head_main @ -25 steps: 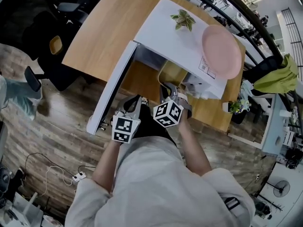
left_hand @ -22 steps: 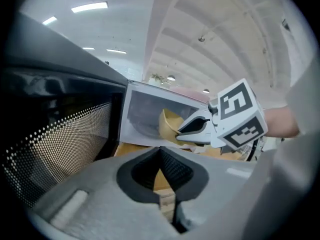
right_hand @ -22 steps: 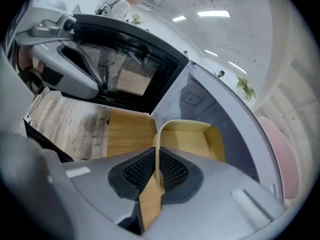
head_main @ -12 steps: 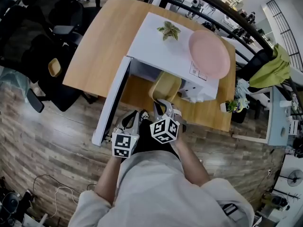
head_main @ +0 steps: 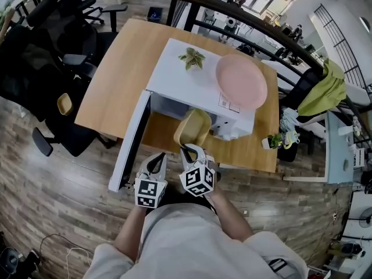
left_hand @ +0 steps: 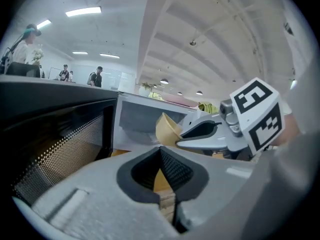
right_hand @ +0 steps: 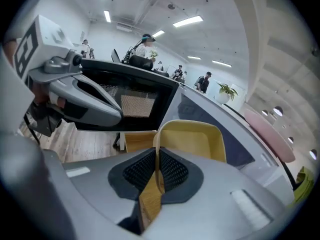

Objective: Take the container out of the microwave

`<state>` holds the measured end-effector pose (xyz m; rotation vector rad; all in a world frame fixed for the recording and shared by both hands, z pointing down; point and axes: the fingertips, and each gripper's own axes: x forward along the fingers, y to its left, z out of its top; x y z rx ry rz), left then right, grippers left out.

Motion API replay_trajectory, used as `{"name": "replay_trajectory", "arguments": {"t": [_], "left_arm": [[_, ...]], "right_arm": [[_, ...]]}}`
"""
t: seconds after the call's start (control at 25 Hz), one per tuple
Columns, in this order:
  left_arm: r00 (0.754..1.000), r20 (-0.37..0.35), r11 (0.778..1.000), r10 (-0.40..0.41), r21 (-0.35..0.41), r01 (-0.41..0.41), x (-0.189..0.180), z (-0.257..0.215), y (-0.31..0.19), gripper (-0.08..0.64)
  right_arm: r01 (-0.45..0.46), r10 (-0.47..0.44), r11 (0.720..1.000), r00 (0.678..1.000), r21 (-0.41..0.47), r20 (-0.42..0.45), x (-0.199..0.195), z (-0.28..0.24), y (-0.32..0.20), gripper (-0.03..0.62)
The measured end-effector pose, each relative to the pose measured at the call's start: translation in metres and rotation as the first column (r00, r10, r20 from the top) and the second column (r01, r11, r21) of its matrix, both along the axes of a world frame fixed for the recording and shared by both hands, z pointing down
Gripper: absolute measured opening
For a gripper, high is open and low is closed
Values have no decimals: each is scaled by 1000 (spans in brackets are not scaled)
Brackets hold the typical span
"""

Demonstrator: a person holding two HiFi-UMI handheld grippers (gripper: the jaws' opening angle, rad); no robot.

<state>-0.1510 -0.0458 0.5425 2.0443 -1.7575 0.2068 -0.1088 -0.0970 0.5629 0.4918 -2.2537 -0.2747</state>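
**Right claw** [head_main: 188, 151] — pinched on the near wall of the yellow container [head_main: 195, 128]. In the right gripper view the pads [right_hand: 172, 170] press on either side of the thin rim.

**Left claw** [head_main: 156, 160] — pads pressed together at the tips, nothing between them. It hangs just beside the right claw, on that claw's left, and takes no part in the grip.

**Container.** It is directly ahead of the right claw and tilted. It is outside the mouth of the white microwave [head_main: 192, 86], over the strip of wooden table [head_main: 116, 68] in front of it. The open door [head_main: 131, 141] stands to the left of both claws.

**Step in hand.** This is judged to be the withdrawal, nearly complete.
- The grip takes one wall only, so the container is likely to swing about the pads.
- The wrist should be held steady and the container brought level.
- The pull should run straight back, well clear of the door edge on the left.
- Hard squeezing risks buckling the thin wall.
- Setting it down on the table ahead is safer than carrying it out over the floor.

**Change.** A second earlier only the container's near edge showed ahead of the claw, the rest inside the cavity. Now its whole body is out, and both claws have drawn back from the mouth.
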Motion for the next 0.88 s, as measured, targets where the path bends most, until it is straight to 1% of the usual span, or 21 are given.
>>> {"name": "replay_trajectory", "arguments": {"t": [0.24, 0.48, 0.76, 0.88], "left_arm": [[1000, 14, 1000, -11, 21, 11, 22, -5, -6, 3], [998, 30, 998, -53, 19, 52, 47, -7, 3, 3], [996, 51, 997, -75, 15, 74, 83, -15, 22, 3], [996, 57, 997, -74, 15, 73, 102, -17, 29, 3]], "right_arm": [[1, 1, 999, 998, -41, 63, 22, -5, 12, 37], [68, -59, 996, 988, -62, 140, 43, -12, 34, 37], [96, -77, 992, 977, -85, 200, 83, -22, 60, 37], [94, -72, 991, 976, -99, 207, 103, -19, 70, 37]]}}
